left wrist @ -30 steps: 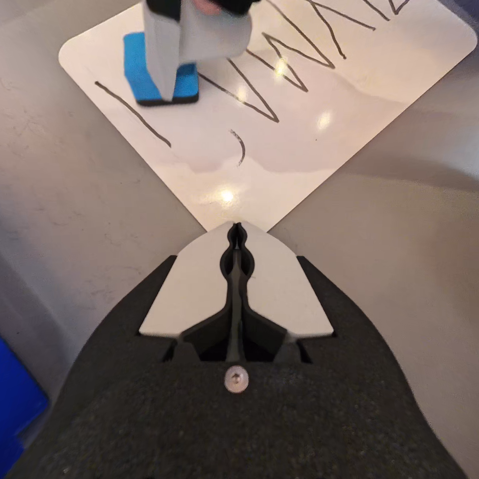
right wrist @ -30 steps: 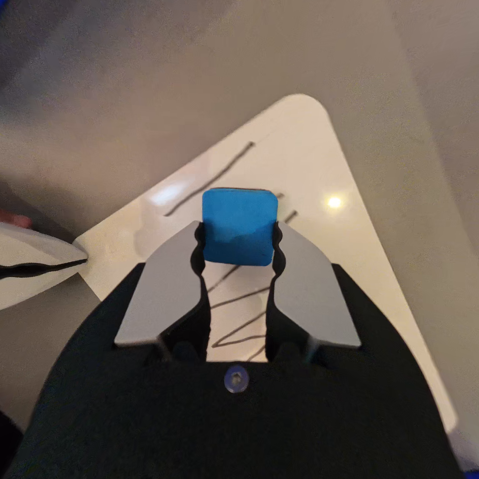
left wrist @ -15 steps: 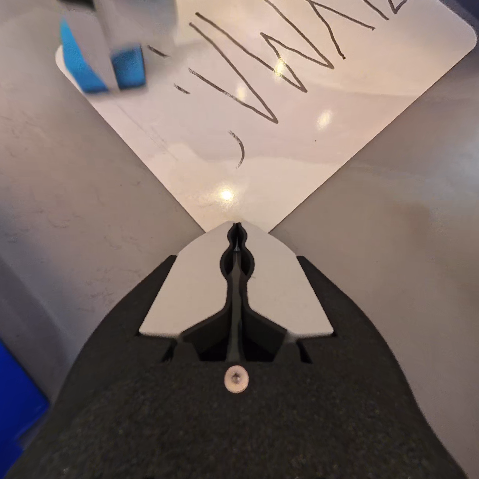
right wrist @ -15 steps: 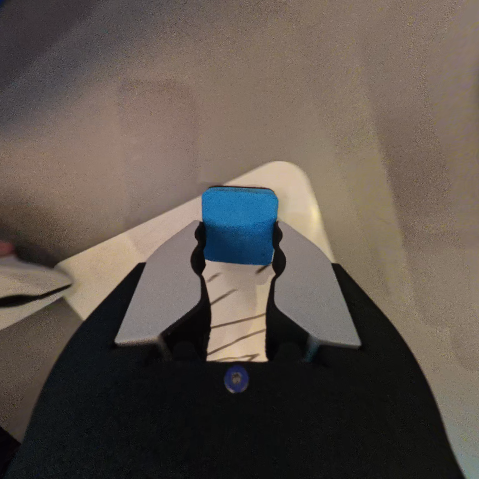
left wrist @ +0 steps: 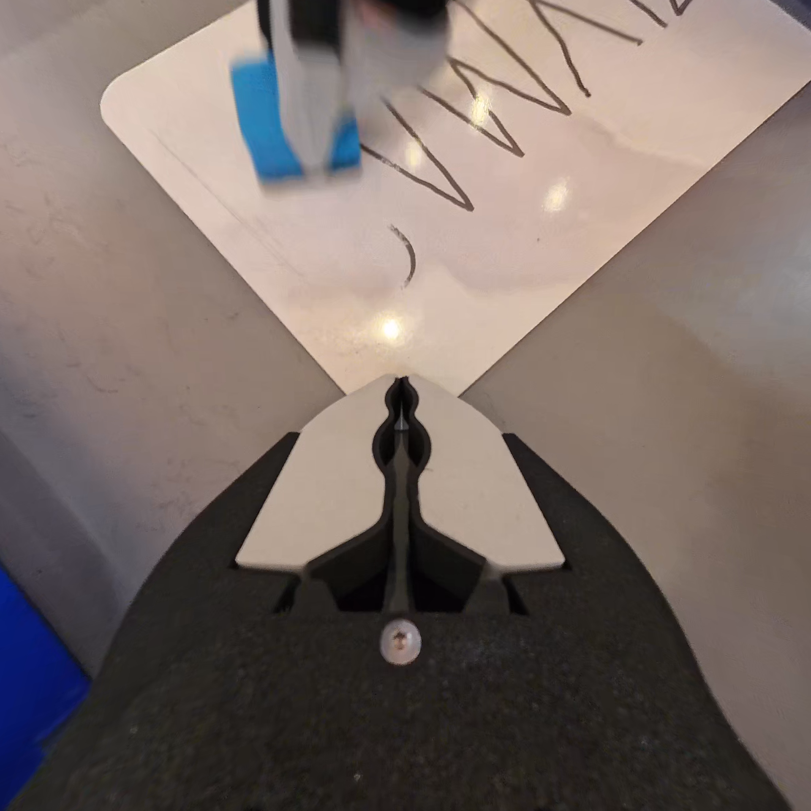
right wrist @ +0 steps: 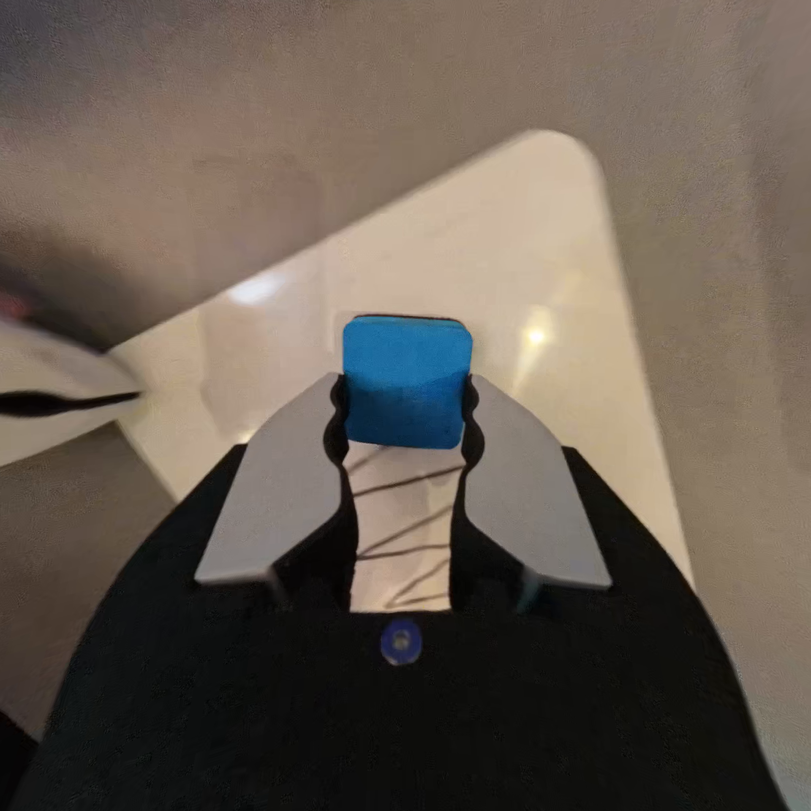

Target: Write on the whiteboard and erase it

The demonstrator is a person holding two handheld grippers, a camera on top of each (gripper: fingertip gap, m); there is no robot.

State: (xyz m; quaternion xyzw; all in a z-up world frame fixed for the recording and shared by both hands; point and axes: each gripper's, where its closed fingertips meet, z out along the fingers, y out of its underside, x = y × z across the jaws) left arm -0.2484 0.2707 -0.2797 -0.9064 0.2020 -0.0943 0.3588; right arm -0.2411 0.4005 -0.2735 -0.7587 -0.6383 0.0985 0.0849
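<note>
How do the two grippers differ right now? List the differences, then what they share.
The left gripper is shut with nothing between its fingers; the right gripper is shut on the blue eraser. The left gripper's tips sit at the near corner of the whiteboard; the right gripper is over the board's marked area, eraser down by the zigzag marks. The left looks sharp, the right motion-blurred in the left wrist view. Both have pale fingers on black bodies.

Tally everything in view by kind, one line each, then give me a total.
Grippers: 2, the left gripper shut at the board's corner, the right gripper clamping the eraser
Erasers: 1, blue eraser
Whiteboards: 1, white whiteboard with black scribbles
Tables: 1, grey table
Blue thing at the frame edge: 1, kind unclear
Total: 6
</note>
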